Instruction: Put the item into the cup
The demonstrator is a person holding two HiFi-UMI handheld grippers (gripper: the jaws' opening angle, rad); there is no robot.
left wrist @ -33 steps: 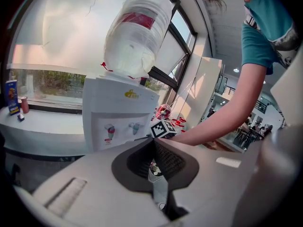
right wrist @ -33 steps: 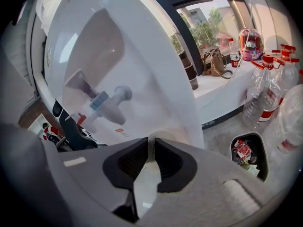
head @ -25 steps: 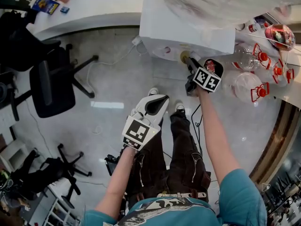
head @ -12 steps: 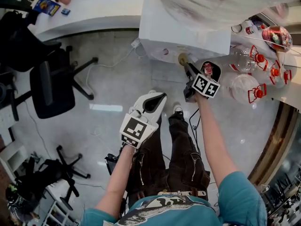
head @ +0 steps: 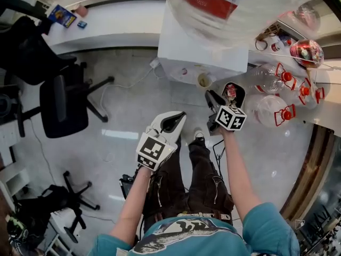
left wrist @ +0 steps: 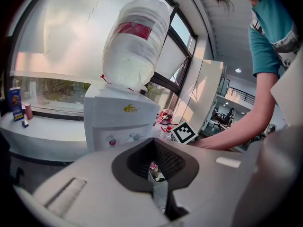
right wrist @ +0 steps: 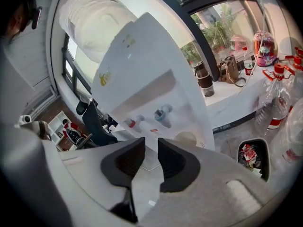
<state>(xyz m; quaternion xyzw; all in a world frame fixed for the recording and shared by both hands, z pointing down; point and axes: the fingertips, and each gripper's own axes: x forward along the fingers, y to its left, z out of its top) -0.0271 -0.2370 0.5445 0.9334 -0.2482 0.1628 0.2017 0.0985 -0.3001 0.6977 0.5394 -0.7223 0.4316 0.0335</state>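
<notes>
A pale paper cup (head: 203,80) stands in the bay of the white water dispenser (head: 186,41), under its taps. My right gripper (head: 211,96) hangs just in front of the cup, apart from it, jaws slightly open with nothing between them. In the right gripper view the cup (right wrist: 186,138) shows just beyond the parted pads of my right gripper (right wrist: 151,151), below the red and blue taps. My left gripper (head: 173,121) is lower and to the left, over the floor, shut and empty; in its own view the left gripper (left wrist: 156,175) points at the dispenser (left wrist: 120,119).
A large water jug (head: 234,4) sits on the dispenser. To its right are a black waste bin (head: 233,93) and several clear bottles with red caps (head: 274,76). An office chair (head: 64,103) stands at the left, and a white counter (head: 106,20) runs behind.
My right gripper has let go of the cup and drawn back toward me; the cup stays in the dispenser bay. The left gripper has barely moved.
</notes>
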